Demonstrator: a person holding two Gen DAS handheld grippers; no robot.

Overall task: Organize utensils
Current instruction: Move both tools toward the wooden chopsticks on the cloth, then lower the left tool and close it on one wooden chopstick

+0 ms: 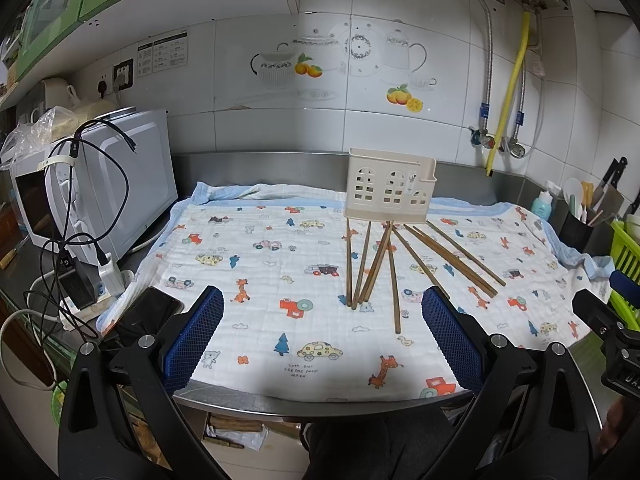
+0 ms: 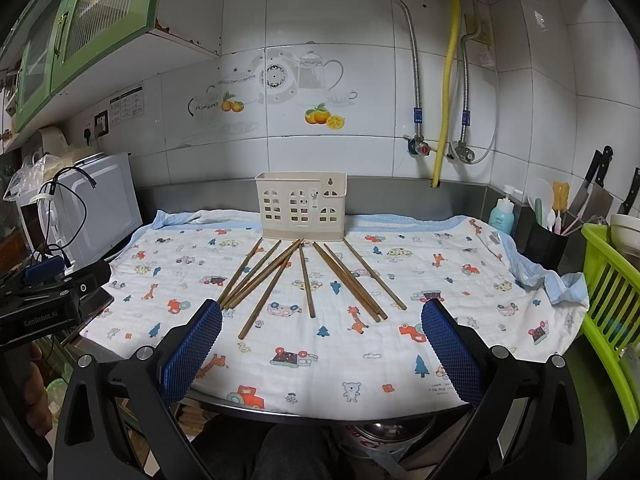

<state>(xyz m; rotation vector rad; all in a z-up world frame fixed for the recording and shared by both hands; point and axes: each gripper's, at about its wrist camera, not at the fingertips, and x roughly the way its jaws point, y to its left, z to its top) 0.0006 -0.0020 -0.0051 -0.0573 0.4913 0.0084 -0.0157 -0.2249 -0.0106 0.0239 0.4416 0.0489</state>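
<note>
So nothing has been picked up yet: your wooden chopsticks [image 2: 308, 280] lie fanned on the cartoon-print cloth [image 2: 400, 376], their far tips gathered just in front of the cream utensil holder [image 2: 301, 205] at twelve o'clock, their near ends spread toward you from about ten to two. The holder stands upright at the back of the cloth, against the steel backsplash, and looks empty as far as its cut-out windows show.

Your right gripper [image 2: 322, 354] hangs low at six o'clock, jaws wide, holding nothing. Your left gripper [image 1: 322, 338] is the same, spread wide and empty, with the chopsticks [image 1: 376, 264] at its one o'clock and the holder [image 1: 390, 189] beyond.

I judge this to be the opening step: choosing a first stick. The next move calls for closing in on one near end that lies apart from its neighbours; the single stick toward the middle looks easiest. The left cluster crosses over itself and may drag others along.
</note>
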